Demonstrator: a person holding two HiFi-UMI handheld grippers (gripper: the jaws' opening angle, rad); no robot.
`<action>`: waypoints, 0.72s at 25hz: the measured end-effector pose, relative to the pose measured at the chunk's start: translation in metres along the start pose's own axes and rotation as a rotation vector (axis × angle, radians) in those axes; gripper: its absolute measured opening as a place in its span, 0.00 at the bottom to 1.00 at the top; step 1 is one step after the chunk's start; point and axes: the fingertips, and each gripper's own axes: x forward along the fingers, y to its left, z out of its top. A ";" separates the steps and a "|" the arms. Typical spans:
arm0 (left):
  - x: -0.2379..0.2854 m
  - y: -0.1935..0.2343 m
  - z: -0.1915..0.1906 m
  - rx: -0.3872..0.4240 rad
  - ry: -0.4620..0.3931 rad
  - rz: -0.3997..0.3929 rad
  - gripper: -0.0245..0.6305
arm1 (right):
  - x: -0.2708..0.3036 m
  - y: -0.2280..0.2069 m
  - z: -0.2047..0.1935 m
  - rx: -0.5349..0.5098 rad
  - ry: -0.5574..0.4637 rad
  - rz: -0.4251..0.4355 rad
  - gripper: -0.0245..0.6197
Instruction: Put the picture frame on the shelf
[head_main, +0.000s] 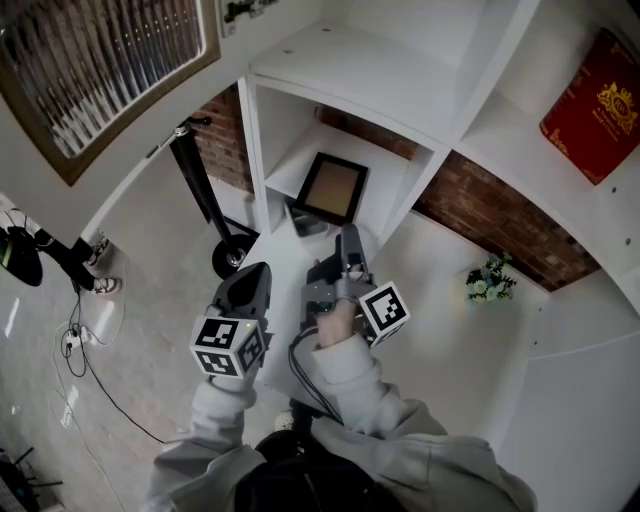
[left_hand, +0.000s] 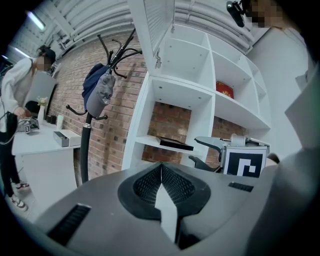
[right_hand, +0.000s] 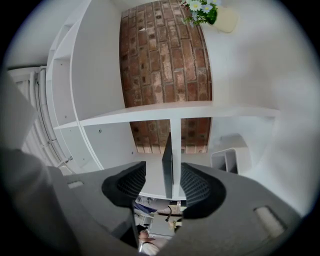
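Observation:
The picture frame (head_main: 333, 187), dark-edged with a brown panel, rests on a board of the white shelf unit (head_main: 300, 150). In the left gripper view the frame (left_hand: 175, 144) looks like a thin dark slab on that board. My right gripper (head_main: 345, 238) reaches toward it. In the right gripper view the frame (right_hand: 167, 162) shows edge-on in the gap of my open right gripper (right_hand: 164, 181), and neither pad touches it. My left gripper (head_main: 256, 275) hangs back to the left, its jaws (left_hand: 161, 172) shut on nothing.
A red box (head_main: 598, 105) stands in a higher compartment. A pot of flowers (head_main: 490, 280) sits in the compartment to the right. A coat rack (left_hand: 102, 85) stands left of the shelf unit. A person (left_hand: 15, 100) is at a white table at far left. Cables lie on the floor (head_main: 80, 350).

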 end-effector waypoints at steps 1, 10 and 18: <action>-0.002 -0.002 0.000 0.000 0.001 -0.004 0.04 | -0.004 0.000 0.000 -0.006 0.000 -0.001 0.37; -0.023 -0.019 0.002 0.008 -0.013 -0.031 0.04 | -0.043 0.010 -0.013 -0.121 0.062 0.017 0.37; -0.054 -0.041 -0.002 0.006 -0.021 -0.070 0.04 | -0.088 0.021 -0.045 -0.230 0.220 0.030 0.37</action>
